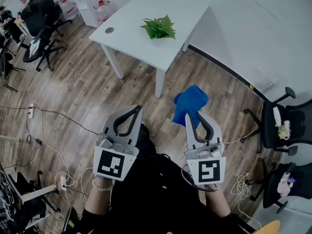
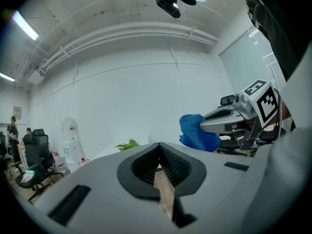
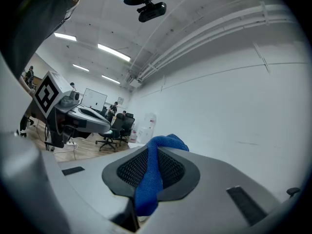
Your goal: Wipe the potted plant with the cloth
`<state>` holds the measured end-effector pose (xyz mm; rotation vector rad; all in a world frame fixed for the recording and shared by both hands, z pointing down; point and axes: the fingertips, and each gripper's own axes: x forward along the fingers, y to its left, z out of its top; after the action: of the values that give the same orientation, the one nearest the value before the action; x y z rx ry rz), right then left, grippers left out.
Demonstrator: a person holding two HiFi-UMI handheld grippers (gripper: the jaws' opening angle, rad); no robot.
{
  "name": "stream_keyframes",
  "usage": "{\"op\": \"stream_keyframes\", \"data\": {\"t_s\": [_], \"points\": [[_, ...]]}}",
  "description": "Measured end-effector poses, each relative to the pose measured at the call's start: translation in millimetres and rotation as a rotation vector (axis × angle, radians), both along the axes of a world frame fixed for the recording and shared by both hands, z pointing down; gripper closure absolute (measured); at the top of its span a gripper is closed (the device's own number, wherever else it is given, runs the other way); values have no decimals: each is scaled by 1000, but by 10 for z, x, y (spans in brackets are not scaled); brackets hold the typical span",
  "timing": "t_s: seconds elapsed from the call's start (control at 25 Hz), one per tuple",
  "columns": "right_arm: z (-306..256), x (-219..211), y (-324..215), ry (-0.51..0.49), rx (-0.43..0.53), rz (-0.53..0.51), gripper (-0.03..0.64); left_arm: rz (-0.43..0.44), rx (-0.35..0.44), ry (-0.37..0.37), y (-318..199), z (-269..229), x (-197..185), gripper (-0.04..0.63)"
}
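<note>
Nearest the camera, the left gripper [image 2: 159, 146] was held with its jaws pressed fully together, and nothing was caught between them. Beside it, the right gripper [image 3: 152, 149] was seen with its jaws closed on a blue cloth [image 3: 147, 182]. A fold of the cloth was pinched between the ribbed pads, while the rest was bunched up beyond the tips. The two grippers were held side by side, apart from each other, above the wooden floor [image 1: 83, 89], and were pointed toward a white tabletop [image 1: 141, 40]. The cloth was seen well short of that tabletop. Farther off, the potted plant [image 1: 159, 27] was stood upright on the tabletop, back from its near corner, and was touched by neither gripper. Beyond, to the left, dark office chairs [image 1: 41, 18] were grouped on the floor.
</note>
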<state>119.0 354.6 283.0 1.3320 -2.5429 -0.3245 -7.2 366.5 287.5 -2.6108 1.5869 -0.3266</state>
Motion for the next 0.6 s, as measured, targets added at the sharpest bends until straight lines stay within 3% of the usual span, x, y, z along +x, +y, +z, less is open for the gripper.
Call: {"op": "stream_keyframes", "data": {"t_s": [0.6], "points": [[-14, 46, -607, 16, 14, 52, 535, 48, 13, 15, -719, -5, 32, 581]]}}
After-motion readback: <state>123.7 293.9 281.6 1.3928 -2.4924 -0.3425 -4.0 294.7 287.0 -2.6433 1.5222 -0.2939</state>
